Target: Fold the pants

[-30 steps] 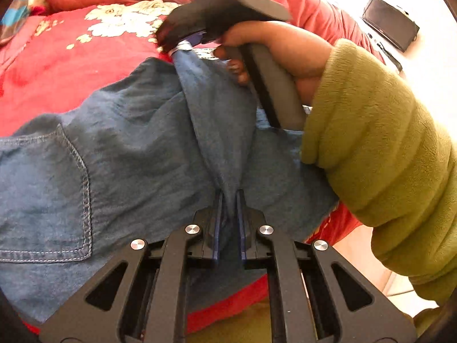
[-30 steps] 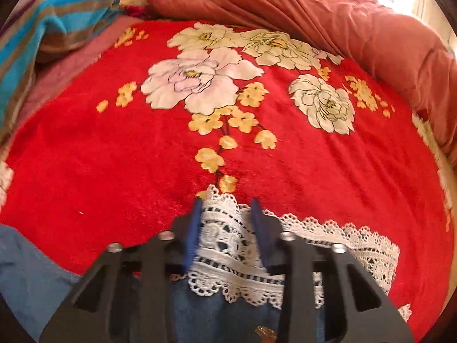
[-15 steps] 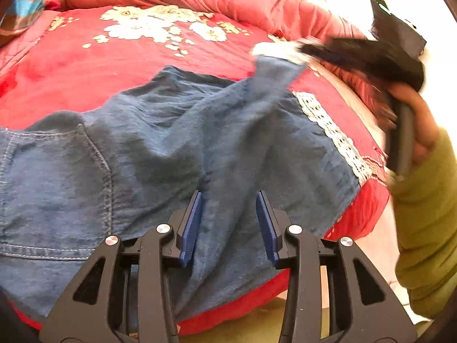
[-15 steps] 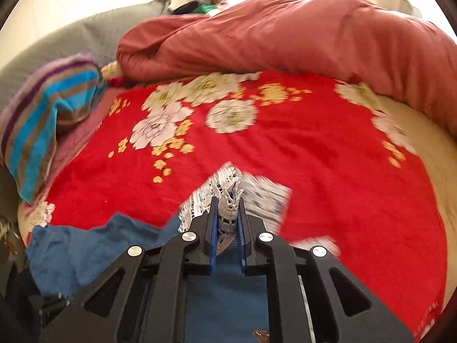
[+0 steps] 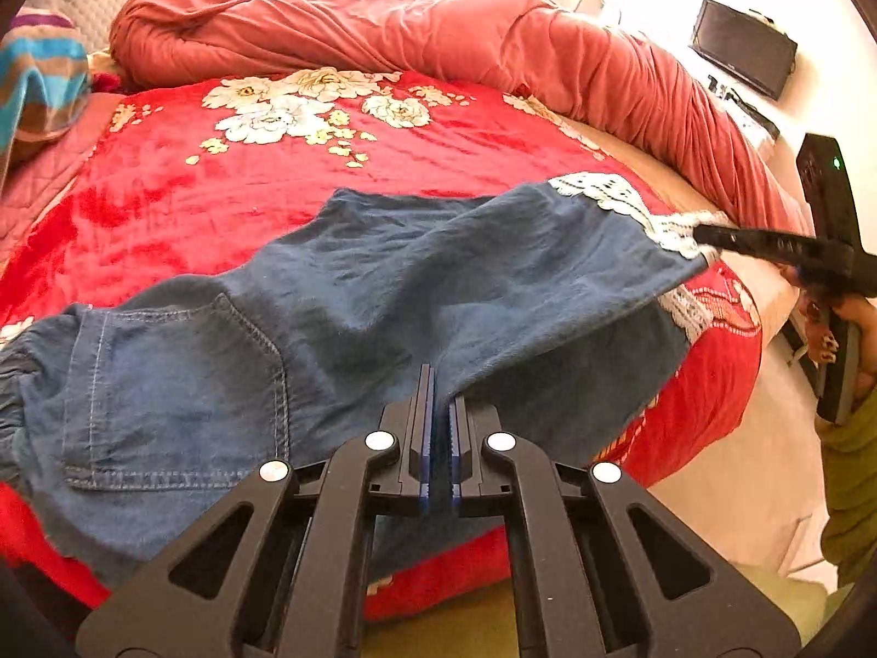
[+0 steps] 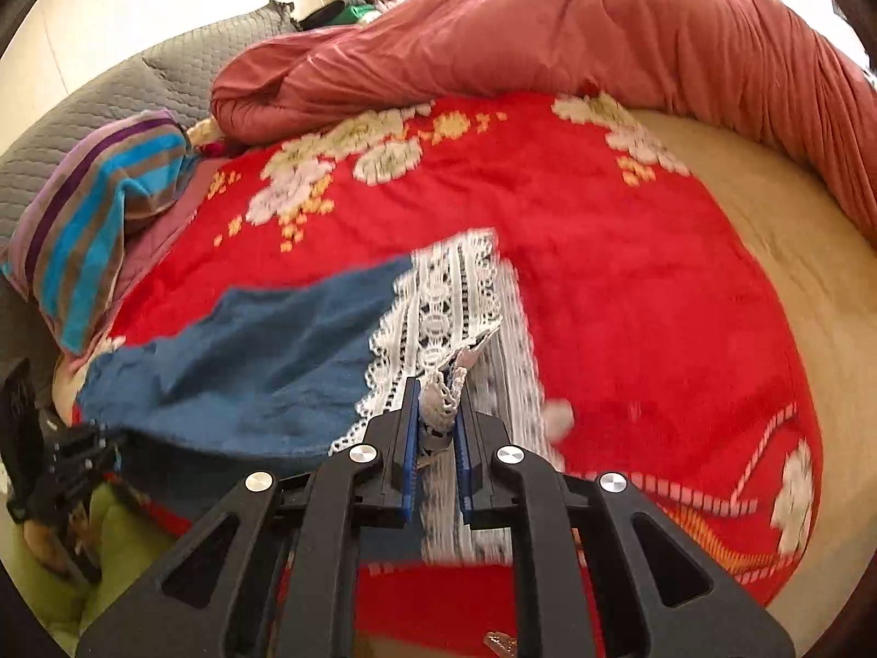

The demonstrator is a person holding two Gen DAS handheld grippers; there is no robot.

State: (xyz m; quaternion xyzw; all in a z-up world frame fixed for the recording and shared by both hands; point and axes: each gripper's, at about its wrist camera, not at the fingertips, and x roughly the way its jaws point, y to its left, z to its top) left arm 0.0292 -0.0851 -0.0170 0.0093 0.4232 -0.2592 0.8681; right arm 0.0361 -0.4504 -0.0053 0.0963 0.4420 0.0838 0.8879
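**Operator:** From my left wrist view the pants (image 5: 383,296) spread across the middle of the frame on the red floral blanket (image 5: 230,186), waistband at the left edge, back pocket (image 5: 175,384) at lower left, one leg running out to the right.

**Partner:** What is your left gripper (image 5: 440,389) doing?

**Operator:** Its jaws are pressed nearly together at bottom centre, pinching a ridge of denim at the crotch seam.

**Partner:** And the right one?

**Operator:** My right gripper (image 6: 437,411) has its jaws closed tight on the lace cuff (image 6: 438,307); a bunch of white lace sticks up between the blue pads in the lower middle of its own view. From the left camera I see it at the far right, gripping the cuff with that leg drawn out, my hand (image 5: 844,340) and green sleeve (image 5: 849,471) below it.

**Partner:** Anything else around?

**Operator:** A rolled pink quilt (image 6: 548,44) along the top, a striped cloth (image 6: 98,219) at the left, a grey headboard (image 6: 137,88) at upper left. A dark screen (image 5: 742,46) sits at the left view's upper right. The right view is slightly blurred.
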